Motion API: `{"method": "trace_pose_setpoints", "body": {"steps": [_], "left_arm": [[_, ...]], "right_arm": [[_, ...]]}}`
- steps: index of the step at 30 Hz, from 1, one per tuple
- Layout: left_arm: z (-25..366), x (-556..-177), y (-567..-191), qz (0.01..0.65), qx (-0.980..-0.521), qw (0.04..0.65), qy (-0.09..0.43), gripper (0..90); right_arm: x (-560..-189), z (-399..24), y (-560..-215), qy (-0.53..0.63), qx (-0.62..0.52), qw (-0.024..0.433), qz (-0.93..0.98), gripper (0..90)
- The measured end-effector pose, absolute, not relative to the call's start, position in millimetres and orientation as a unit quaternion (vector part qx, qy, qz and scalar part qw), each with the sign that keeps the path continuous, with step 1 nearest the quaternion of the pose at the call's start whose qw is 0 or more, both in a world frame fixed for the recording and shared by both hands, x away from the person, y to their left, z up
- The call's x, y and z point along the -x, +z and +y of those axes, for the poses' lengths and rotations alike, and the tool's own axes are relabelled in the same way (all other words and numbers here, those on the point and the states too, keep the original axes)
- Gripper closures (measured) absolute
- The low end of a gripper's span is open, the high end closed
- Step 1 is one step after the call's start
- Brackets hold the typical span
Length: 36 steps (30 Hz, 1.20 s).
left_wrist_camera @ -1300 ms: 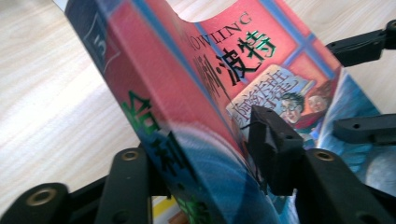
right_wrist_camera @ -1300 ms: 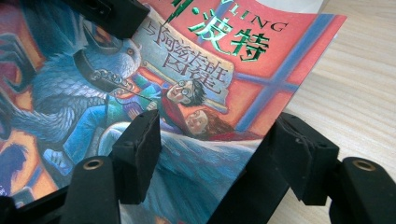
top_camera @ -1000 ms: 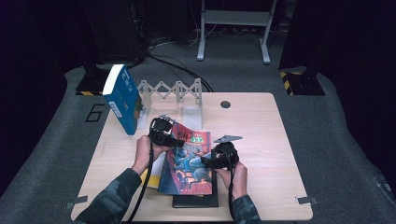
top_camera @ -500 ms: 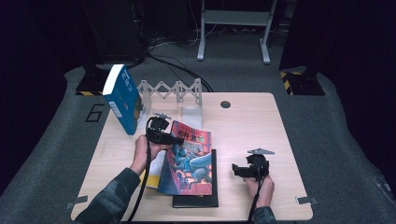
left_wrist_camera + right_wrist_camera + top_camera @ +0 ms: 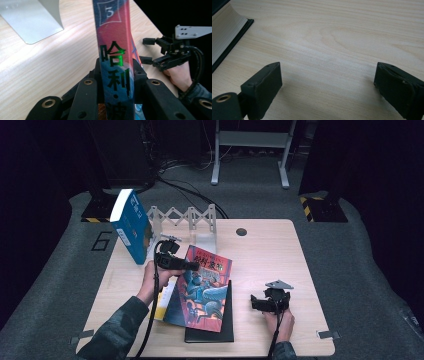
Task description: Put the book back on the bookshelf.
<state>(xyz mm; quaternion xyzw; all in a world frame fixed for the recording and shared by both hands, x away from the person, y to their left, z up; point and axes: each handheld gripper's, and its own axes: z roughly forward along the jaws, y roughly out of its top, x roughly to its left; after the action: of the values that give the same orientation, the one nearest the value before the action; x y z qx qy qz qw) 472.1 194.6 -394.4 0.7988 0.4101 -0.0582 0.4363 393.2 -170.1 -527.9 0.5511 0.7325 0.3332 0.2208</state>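
The red illustrated book (image 5: 202,287) lies tilted over a black book (image 5: 220,330) at the bench (image 5: 265,255) front. The left hand-held gripper (image 5: 192,266), jaws just closing, pinches its spine edge: grasped, not yet stood in the folding rack (image 5: 185,217) beside the upright blue book (image 5: 131,226). The right hand-held gripper (image 5: 257,302) rests spread, empty.

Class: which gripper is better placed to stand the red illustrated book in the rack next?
Left. The left gripper is shut on the red book's spine, near the white rack. The right gripper rests open over bare table, holding nothing.
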Motion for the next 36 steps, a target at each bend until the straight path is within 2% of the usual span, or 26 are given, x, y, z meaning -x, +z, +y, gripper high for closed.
{"method": "trace_pose_setpoints", "body": {"steps": [19, 36], "left_arm": [[220, -468, -340, 0.394, -0.785, 0.477, -0.032, 74.3], [248, -472, -302, 0.401, -0.774, 0.489, 0.039, 74.3]], "right_arm": [[-393, -166, -529, 0.324, -0.550, 0.228, 0.735, 7.2], [-393, -165, -529, 0.323, -0.554, 0.232, 0.731, 7.3]]}}
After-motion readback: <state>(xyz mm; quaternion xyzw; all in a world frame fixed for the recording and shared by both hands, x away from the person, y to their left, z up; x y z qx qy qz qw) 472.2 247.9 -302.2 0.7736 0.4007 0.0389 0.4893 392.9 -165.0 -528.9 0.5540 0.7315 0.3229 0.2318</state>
